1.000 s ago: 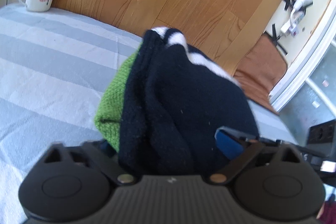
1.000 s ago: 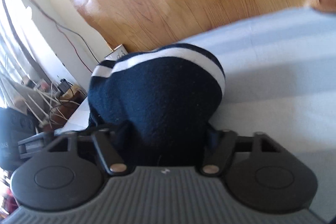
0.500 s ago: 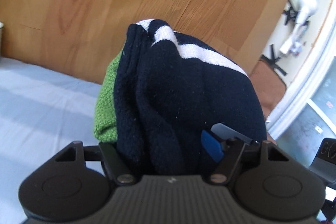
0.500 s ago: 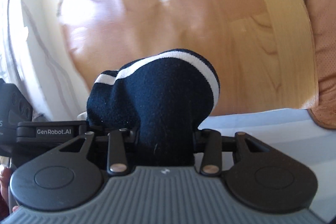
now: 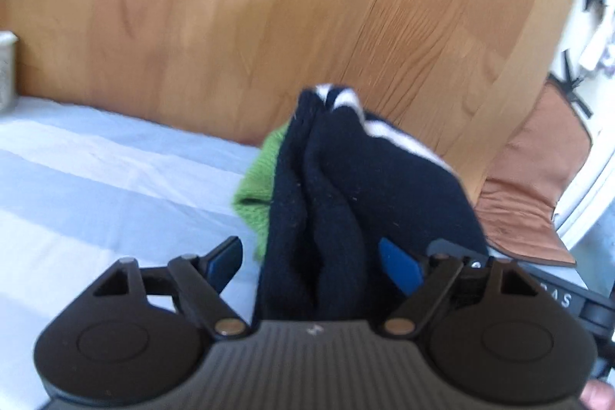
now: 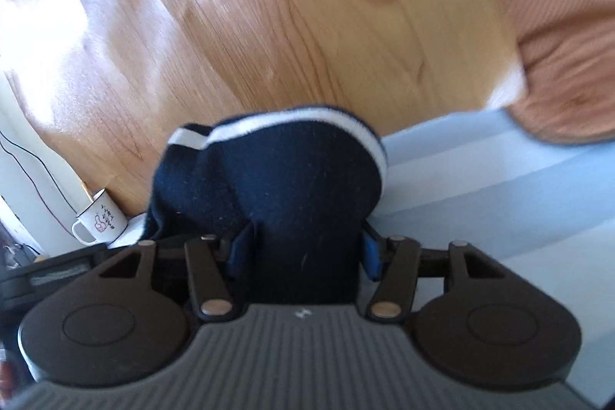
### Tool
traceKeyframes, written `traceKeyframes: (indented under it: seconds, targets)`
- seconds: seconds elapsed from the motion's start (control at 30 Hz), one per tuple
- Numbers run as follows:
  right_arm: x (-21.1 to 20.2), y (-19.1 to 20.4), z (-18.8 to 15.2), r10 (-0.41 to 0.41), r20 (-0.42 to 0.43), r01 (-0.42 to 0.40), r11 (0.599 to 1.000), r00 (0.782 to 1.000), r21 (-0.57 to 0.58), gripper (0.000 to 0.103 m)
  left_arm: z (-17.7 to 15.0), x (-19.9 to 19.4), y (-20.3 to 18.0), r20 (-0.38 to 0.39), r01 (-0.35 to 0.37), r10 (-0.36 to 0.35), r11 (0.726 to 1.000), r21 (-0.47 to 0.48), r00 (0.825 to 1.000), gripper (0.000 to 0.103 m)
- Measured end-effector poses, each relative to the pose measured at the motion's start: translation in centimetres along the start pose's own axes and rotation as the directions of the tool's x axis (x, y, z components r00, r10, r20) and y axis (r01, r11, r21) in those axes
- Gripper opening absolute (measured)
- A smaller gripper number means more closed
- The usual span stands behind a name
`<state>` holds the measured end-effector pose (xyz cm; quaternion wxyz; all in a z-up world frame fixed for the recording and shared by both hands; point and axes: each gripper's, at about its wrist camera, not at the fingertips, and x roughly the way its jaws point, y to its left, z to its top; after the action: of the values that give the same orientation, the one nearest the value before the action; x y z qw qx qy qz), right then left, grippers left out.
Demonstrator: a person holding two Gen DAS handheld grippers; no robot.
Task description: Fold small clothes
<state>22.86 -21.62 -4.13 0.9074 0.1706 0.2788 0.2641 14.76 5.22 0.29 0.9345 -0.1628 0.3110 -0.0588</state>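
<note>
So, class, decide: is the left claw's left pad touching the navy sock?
Apart. The left wrist view shows a strip of sheet between the pad and the sock.

Item: navy knit garment (image 5: 346, 202) with a white stripe (image 6: 292, 120) running along its far rounded edge. Condition: bunched and doubled over, several thick layers pressed together with vertical creases between them. Pose: stands up in a hump, striped edge uppermost. In the left wrist view the stripe shows as short white bands at the peak and along the right slope. A green knit piece (image 5: 257, 187), coarser in weave, shows at the left side of the navy bundle, touching it and partly covered by it. Whether it is a separate garment or part of the same one cannot be told.
</note>
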Motion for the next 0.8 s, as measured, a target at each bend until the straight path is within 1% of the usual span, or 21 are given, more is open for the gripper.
traceKeyframes:
  seconds: [0.07,0.13,0.23,0.3,0.43,0.5,0.6,0.7,0.8]
  targets:
    - [-2.8,0.2,-1.2,0.005,0.015,-0.005,1.0,1.0,0.007,0.063,-1.5,-3.3,-0.4,0.048,-0.031,0.03,0.999,0.033,0.998,0.082]
    - [-5.2,0.3,-2.8,0.011,0.019,-0.012,1.0,1.0,0.029,0.063,-3.5,-6.0,-1.0,0.075,-0.073,0.067,0.994,0.076,0.995,0.085]
    - [-8.2,1.1,-5.4,0.003,0.017,-0.004,0.999,1.0,0.041,0.065,-6.9,-8.8,-1.4,0.08,-0.148,0.139,0.982,0.12,0.987,0.088]
    - [-10.2,1.8,-7.1,-0.013,0.025,0.012,0.999,1.0,0.034,0.068,-8.8,-10.0,-1.8,0.064,-0.178,0.171,0.974,0.138,0.983,0.088]
    - [-12.6,2.8,-9.1,-0.036,0.052,0.035,0.999,0.998,0.018,0.07,-11.9,-11.3,-2.1,0.027,-0.205,0.203,0.968,0.143,0.979,0.088]
    - [-13.3,3.0,-9.9,-0.051,0.052,0.05,0.999,0.997,0.017,0.07,-12.8,-11.4,-2.3,0.022,-0.241,0.241,0.958,0.154,0.97,0.088]
    - [-14.0,3.1,-10.8,-0.077,0.061,0.076,0.997,0.995,0.007,0.07,-13.3,-12.2,-3.0,0.048,-0.277,0.272,0.946,0.168,0.961,0.091]
    - [-14.3,2.7,-11.8,-0.107,0.063,0.107,0.994,0.992,0.004,0.07,-13.7,-12.5,-3.2,0.054,-0.3,0.295,0.937,0.177,0.954,0.091]
    - [-14.4,2.4,-11.7,-0.108,0.075,0.106,0.994,0.991,0.027,0.07,-14.0,-12.4,-2.8,0.048,-0.318,0.315,0.932,0.171,0.948,0.091]
